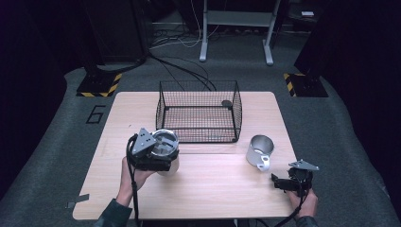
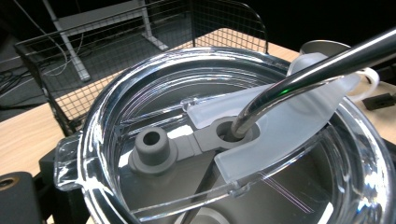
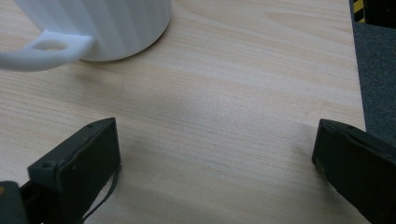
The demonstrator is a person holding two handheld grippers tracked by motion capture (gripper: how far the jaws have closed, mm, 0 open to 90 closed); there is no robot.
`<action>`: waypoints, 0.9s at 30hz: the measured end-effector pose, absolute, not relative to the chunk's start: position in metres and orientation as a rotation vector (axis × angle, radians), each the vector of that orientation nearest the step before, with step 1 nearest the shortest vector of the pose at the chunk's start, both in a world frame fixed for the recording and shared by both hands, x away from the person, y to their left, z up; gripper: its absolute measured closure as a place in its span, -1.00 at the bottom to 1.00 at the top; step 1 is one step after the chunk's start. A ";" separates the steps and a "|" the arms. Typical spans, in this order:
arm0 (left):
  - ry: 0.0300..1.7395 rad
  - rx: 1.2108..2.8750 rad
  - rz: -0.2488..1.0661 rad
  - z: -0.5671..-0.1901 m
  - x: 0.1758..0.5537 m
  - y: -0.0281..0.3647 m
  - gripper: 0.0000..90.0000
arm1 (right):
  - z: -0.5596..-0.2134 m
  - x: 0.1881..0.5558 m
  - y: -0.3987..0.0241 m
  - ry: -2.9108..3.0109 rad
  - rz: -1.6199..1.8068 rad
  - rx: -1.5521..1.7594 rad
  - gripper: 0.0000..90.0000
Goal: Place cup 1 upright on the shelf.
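From above, the left tool (image 1: 158, 153) grips a lidded tumbler (image 1: 165, 146) on the table (image 1: 213, 184), near the wire basket (image 1: 198, 113). Its close view reveals a metal straw (image 2: 299, 74). Right tool (image 1: 283, 182) spread beside a white mug (image 1: 260, 151).

Left gripper (image 1: 158, 153) apparently clamped, raised; right gripper (image 3: 217, 163) low, jaws wide.

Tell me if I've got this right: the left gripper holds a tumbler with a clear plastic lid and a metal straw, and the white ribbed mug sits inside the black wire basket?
Not quite. The white ribbed mug stands on the wooden table outside the black wire basket, near the right gripper, as the high view shows. The left gripper does hold the lidded tumbler with its metal straw.
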State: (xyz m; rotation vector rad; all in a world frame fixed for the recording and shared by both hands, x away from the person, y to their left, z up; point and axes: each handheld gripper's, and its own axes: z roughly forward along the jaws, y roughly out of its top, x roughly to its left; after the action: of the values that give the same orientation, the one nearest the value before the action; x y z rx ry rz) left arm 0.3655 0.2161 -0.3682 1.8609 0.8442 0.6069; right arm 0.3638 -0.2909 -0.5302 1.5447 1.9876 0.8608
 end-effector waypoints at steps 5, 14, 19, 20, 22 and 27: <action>0.860 1.875 0.599 -0.362 0.371 0.217 -0.92 | -0.530 0.364 -0.291 1.987 0.860 1.545 -0.99; 0.856 1.861 0.614 -0.351 0.379 0.214 -0.92 | -0.530 0.364 -0.291 1.987 0.860 1.545 -0.99; 0.845 1.874 0.624 -0.343 0.383 0.211 -0.92 | -0.530 0.364 -0.291 1.987 0.860 1.545 -0.99; 0.841 1.874 0.623 -0.341 0.384 0.210 -0.92 | -0.530 0.364 -0.291 1.987 0.860 1.546 -0.99; 0.840 1.872 0.623 -0.338 0.385 0.210 -0.92 | -0.530 0.364 -0.291 1.987 0.860 1.545 -0.99; 0.825 1.871 0.621 -0.331 0.389 0.208 -0.92 | -0.530 0.364 -0.291 1.987 0.860 1.545 -0.99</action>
State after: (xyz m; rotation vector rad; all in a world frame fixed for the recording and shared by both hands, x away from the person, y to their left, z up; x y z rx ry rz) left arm 0.3890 0.2076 -0.3305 1.8707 0.8254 0.6214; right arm 0.3638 -0.2909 -0.5302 1.5451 1.9867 0.8602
